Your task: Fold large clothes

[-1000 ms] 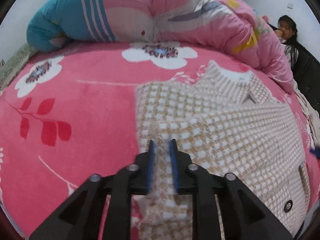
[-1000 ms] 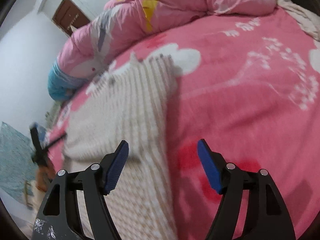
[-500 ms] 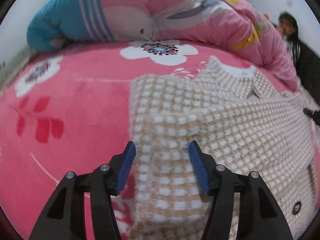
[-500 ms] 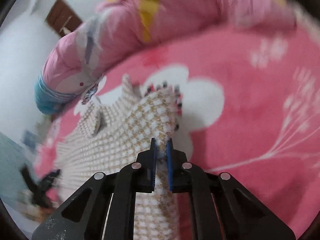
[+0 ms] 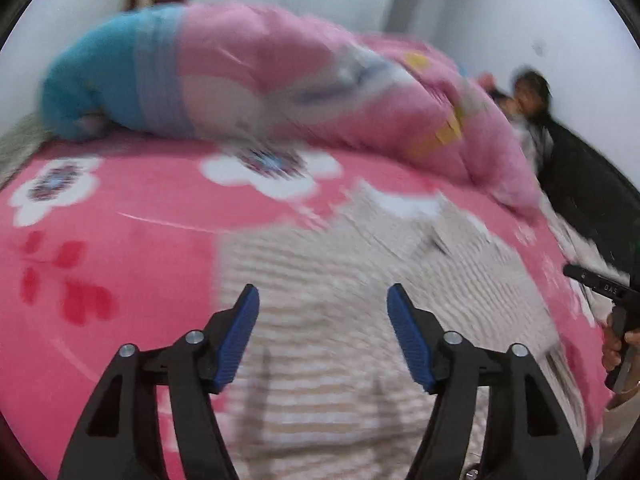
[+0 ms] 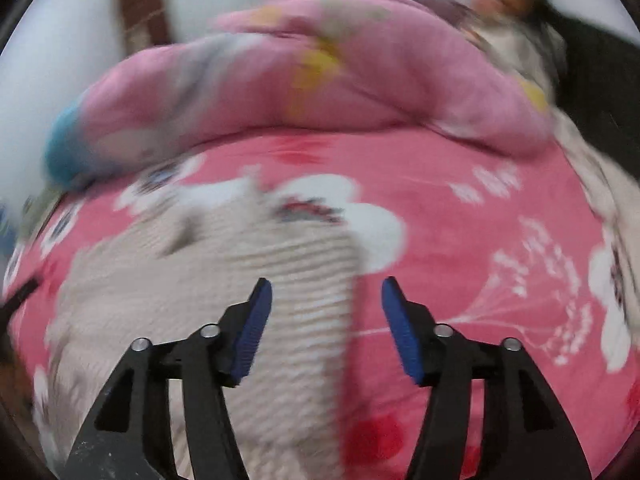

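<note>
Left wrist view: the left gripper point(image 5: 322, 330), jaws spreading and pinching nothing, hangs over the beige knit garment point(image 5: 340, 280) spread on the pink floral blanket point(image 5: 120, 240).

Right wrist view: the right gripper point(image 6: 326, 324), jaws also spreading, frames the garment's right edge, nothing clamped. The next fold would go best with both corners pinched evenly. No writing is readable through the blur.

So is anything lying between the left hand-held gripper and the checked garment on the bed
Nothing visible. The left hand-held gripper, jaws opening with nothing between them, hangs directly over the garment, which lies flat on the pink blanket. The rolled quilt sits well behind.
</note>
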Demonstrator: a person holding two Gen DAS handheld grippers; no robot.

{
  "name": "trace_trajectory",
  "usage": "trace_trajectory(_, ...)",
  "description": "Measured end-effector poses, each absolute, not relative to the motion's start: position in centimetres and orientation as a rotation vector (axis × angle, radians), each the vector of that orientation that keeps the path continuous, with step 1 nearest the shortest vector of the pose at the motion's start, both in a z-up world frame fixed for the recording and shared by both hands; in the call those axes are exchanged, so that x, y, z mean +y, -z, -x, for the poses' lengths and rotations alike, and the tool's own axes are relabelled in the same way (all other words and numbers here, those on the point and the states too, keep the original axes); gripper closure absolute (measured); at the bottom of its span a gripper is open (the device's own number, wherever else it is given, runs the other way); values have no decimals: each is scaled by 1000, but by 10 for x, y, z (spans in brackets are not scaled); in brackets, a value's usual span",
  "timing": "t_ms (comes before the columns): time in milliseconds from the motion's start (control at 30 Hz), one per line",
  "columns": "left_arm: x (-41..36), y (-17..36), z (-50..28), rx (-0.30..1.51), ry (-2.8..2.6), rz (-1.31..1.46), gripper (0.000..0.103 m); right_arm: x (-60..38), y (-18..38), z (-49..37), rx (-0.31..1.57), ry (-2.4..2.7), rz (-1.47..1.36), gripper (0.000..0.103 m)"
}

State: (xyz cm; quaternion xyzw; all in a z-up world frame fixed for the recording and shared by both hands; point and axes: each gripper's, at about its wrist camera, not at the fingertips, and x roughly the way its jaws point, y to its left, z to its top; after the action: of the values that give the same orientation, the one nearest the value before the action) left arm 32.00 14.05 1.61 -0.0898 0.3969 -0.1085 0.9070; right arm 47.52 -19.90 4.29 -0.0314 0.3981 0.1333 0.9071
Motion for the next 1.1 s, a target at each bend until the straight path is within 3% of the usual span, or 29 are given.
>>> trace_trajectory(100,102,34,-344,999,206,52,33,-148,6,-480,928,-304,255,39)
trace_trajectory(167,92,40,-344,928,187,-32,28,-135,41,-491,969,-258,310,32)
trace_trajectory(400,105,1,-326,852,192,2,26,-157,-3,-484,961,-312,110,31)
trace_trajectory(500,98,19,-341,944,156,-16,19,-140,19,-493,1001,-288,163,31)
trace_trajectory(567,89,43,-347,982,115,-63,14,-121,47,-499,1006,-243,249,23)
trace_trajectory(667,87,29,-335,964,83,-67,14,-121,26,-487,1007,-199,242,23)
trace_trajectory(867,120,-17,-254,907,85,38,10,-155,-16,-387,908,-216,204,17)
trace_trajectory(967,125,-23,-203,890,85,59,9,-172,-7,-331,915,-216,186,11)
trace_trajectory(1100,124,-8,-128,893,66,52,8,-187,24,-281,979,-133,188,10)
